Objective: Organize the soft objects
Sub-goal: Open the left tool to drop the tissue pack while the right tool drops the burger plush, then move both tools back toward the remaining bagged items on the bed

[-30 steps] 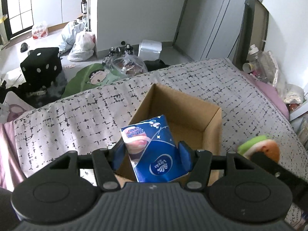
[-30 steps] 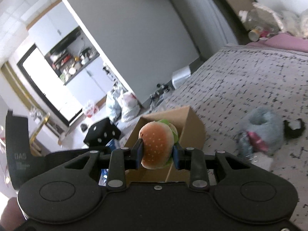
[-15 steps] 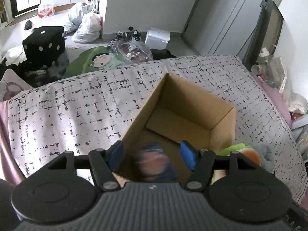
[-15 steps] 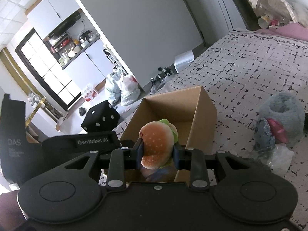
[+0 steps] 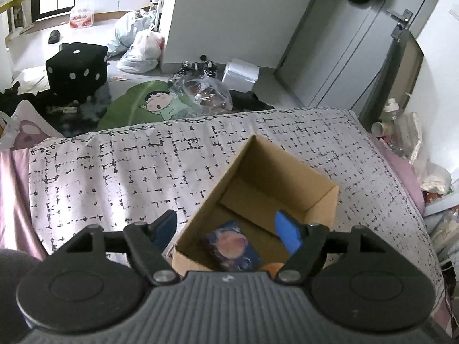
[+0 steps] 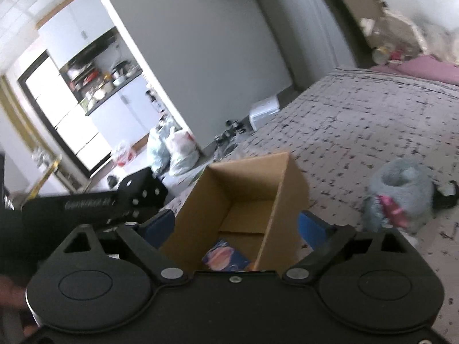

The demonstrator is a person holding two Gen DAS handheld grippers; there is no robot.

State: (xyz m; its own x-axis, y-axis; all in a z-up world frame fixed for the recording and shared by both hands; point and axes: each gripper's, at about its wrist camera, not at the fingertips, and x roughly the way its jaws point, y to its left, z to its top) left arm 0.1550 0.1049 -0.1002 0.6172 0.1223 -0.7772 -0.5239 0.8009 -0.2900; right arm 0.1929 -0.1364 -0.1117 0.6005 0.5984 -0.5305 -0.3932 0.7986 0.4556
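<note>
An open cardboard box (image 5: 287, 172) stands on the patterned bed cover (image 5: 114, 177). A blue tissue pack (image 5: 232, 246) lies on the box floor, with an orange edge of the burger toy (image 5: 271, 269) beside it. My left gripper (image 5: 226, 229) hovers above the box's near end; its jaws are opening and grip nothing. In the right wrist view the box (image 6: 246, 177) and the pack (image 6: 225, 255) sit below my right gripper (image 6: 235, 225), whose jaws are opening wide and hold nothing. A grey plush (image 6: 401, 195) lies on the bed to the right.
Beyond the bed's far edge are a black dice stool (image 5: 76, 67), plastic bags (image 5: 140, 48) and a green cartoon mat (image 5: 137, 106). Bottles and wrappers (image 5: 401, 126) crowd the bed's right side. The left gripper's body (image 6: 86, 203) is close on the left.
The left gripper let go of the blue tissue pack, which dropped into the box. The right gripper released the burger toy, which also dropped out of its jaws. Both jaws spread wide.
</note>
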